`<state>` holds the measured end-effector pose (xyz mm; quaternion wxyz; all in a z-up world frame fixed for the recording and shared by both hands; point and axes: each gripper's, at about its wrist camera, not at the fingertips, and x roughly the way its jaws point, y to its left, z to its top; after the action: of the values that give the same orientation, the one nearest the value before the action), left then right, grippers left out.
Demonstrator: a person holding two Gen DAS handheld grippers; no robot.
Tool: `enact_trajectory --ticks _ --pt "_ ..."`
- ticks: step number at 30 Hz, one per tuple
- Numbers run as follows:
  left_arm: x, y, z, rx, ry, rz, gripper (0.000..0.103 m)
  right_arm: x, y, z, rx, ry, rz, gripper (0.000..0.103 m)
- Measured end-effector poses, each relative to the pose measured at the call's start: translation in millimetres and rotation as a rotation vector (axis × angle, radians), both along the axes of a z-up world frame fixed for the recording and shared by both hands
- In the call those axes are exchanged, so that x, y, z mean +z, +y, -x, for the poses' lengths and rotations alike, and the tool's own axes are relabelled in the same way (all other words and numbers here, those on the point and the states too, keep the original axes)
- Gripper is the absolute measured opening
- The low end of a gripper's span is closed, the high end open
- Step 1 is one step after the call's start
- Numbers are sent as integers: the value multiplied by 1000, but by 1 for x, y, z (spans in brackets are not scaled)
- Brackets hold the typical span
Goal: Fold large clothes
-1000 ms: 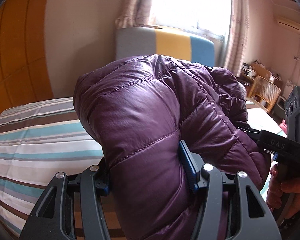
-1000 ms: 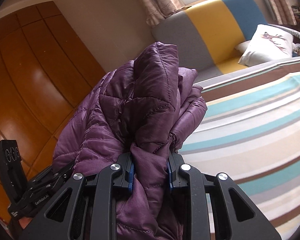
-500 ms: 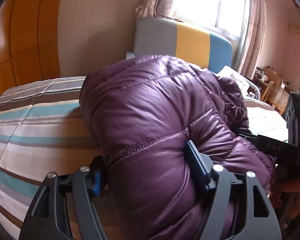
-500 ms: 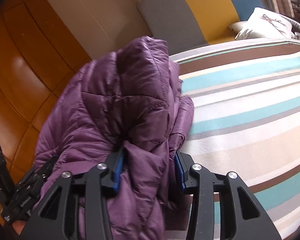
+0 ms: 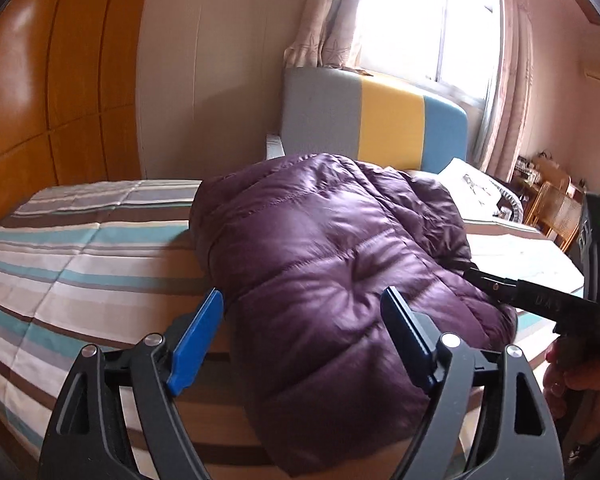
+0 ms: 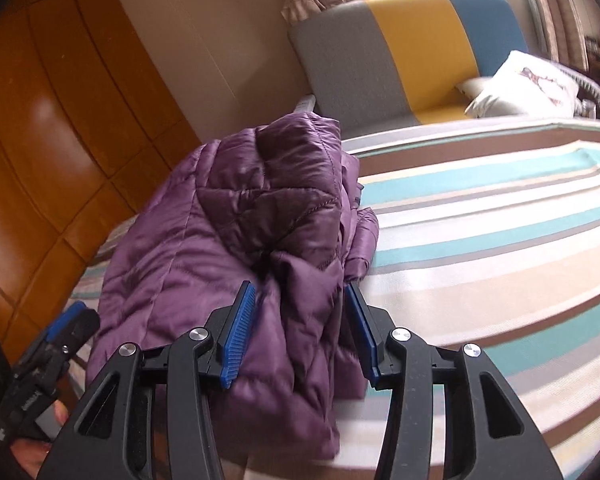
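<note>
Purple puffer jacket [image 5: 332, 280] sitting folded on striped bed [image 5: 80, 264], near edge. Left hand-held gripper [image 5: 300, 320] and right hand-held gripper [image 6: 300, 320] both spreading, pads coming off fabric, jacket between jaws; likely releasing so bundle stays folded.

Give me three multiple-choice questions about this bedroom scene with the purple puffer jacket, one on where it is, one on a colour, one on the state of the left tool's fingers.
1. Where does the purple puffer jacket lie?
A. on the striped bed
B. on the floor
C. on a chair

2. What colour is the headboard's middle panel?
A. red
B. yellow
C. green

3. How do the left gripper's fingers stand?
A. clamped tight on the jacket
B. spread, opening, jacket between them
C. shut on nothing

Answers: 1 A, the folded bundle rests on the striped bed. 2 B, yellow sits between grey and blue. 3 B, one blue pad stands clear of the fabric.
</note>
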<state>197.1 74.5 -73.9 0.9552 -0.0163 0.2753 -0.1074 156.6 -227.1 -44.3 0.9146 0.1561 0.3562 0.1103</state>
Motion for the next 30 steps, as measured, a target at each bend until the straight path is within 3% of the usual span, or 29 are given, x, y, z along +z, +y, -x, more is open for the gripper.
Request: enact_trajectory --ticks 3,7,11,16,20,30 --pt "-12 -9 -1 6 38 -90 81 -4 4 0 -6 22 43 46" --pt "-30 -7 -5 -3 118 -80 82 -26 13 3 13 78 122 47" --pt "-46 -11 -9 -7 132 -135 83 -40 26 -1 28 52 213 47" --pt "-39 -9 -8 6 154 -97 83 -35 18 3 10 58 163 48" --pt "-31 -4 8 49 141 -88 101 -26 5 16 -22 42 59 50" --pt "-23 -2 42 87 202 -64 101 -6 20 52 6 -18 110 50"
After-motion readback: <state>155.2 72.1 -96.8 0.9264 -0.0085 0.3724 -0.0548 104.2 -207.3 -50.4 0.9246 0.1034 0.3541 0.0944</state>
